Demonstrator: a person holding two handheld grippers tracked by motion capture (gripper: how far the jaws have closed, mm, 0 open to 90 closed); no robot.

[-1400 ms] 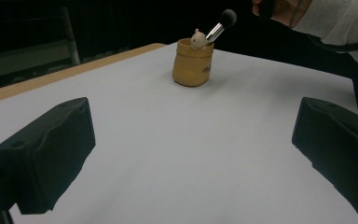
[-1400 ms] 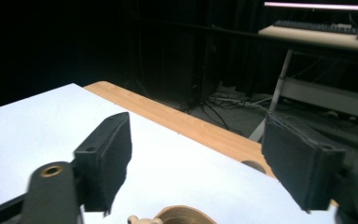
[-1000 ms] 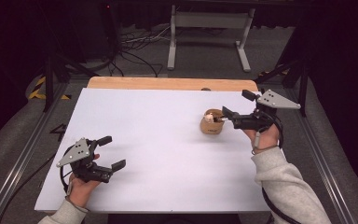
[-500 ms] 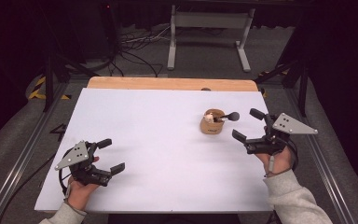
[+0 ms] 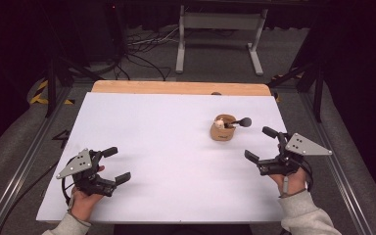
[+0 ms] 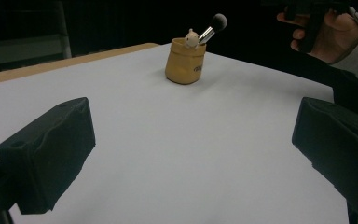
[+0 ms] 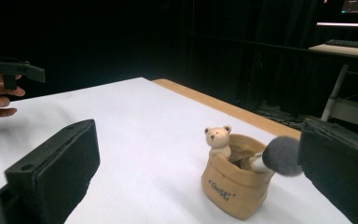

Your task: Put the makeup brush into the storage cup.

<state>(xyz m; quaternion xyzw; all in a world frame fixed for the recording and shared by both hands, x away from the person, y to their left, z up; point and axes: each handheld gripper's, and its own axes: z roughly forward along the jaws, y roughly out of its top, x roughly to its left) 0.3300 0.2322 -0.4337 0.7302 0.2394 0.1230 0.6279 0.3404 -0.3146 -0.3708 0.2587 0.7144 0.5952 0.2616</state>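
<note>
We read this as the close of the placing step: the makeup brush (image 5: 240, 122) already stands in the small tan pouch-shaped holder (image 5: 223, 130), handle down among the folds and dark bristle head leaning out over the rim toward the right edge of the bench (image 5: 176, 147). A little bear figure (image 7: 218, 138) sits on the holder's rim. The holder stands upright on the right half of the bench, nearer the far edge than the near one.

Our right gripper (image 5: 264, 145) hangs just to the near-right of the holder, apart from it, with its fingers spread wide and nothing between them; in the right gripper view the holder and brush sit between the two black fingers but farther off, untouched. Our left gripper (image 5: 116, 165) rests near the near-left corner, well apart from the holder, its fingers likewise spread and empty.

What remains, we judge, is little: clear the right hand toward the near edge without brushing the leaning bristle head, since a nudge could tip the light holder.

Against the picture from a second ago, our right gripper was up at the holder, fingers at the brush; half a second ago it had let go and begun to pull back. Now it sits farther toward the near edge. The left gripper has barely shifted.
</note>
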